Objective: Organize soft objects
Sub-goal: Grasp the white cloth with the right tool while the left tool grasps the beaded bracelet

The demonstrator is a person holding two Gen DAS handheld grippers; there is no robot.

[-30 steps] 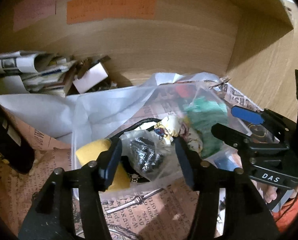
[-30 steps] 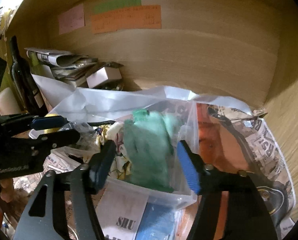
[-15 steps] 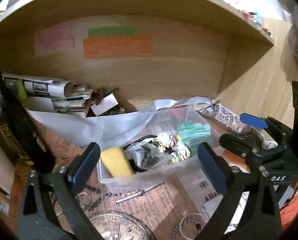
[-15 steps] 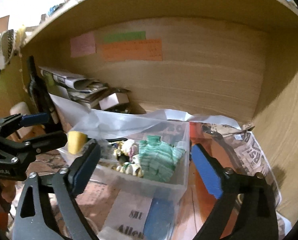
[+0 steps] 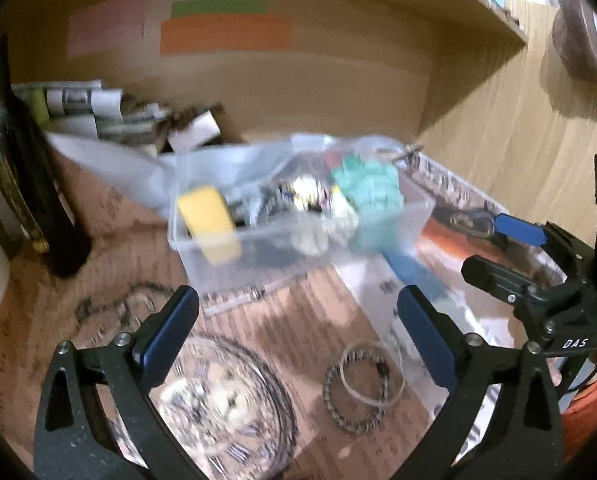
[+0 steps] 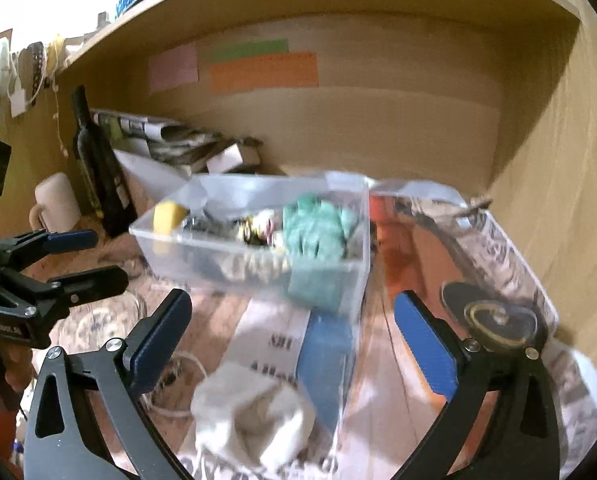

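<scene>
A clear plastic box (image 5: 414,216) (image 6: 350,276) stands on the paper-covered shelf. It holds a yellow sponge (image 5: 208,222) (image 6: 166,218), a green cloth (image 5: 368,190) (image 6: 318,232), and a patterned bundle (image 5: 314,204) between them. My left gripper (image 5: 298,320) is open and empty, pulled back in front of the box. My right gripper (image 6: 290,320) is open and empty, also short of the box. A white soft lump (image 6: 254,420) lies on the shelf between and below the right fingers. The frames are blurred.
A dark bottle (image 5: 22,176) (image 6: 98,160) stands at the left. Stacked papers and a small box (image 5: 138,120) lie at the back. A beaded bracelet and a white loop (image 5: 362,388) lie near me. A cream mug (image 6: 54,204) stands far left. Wooden walls close the back and right.
Both grippers opened wide and drew back out of the clear box. The green cloth and the other soft items stay inside it.
</scene>
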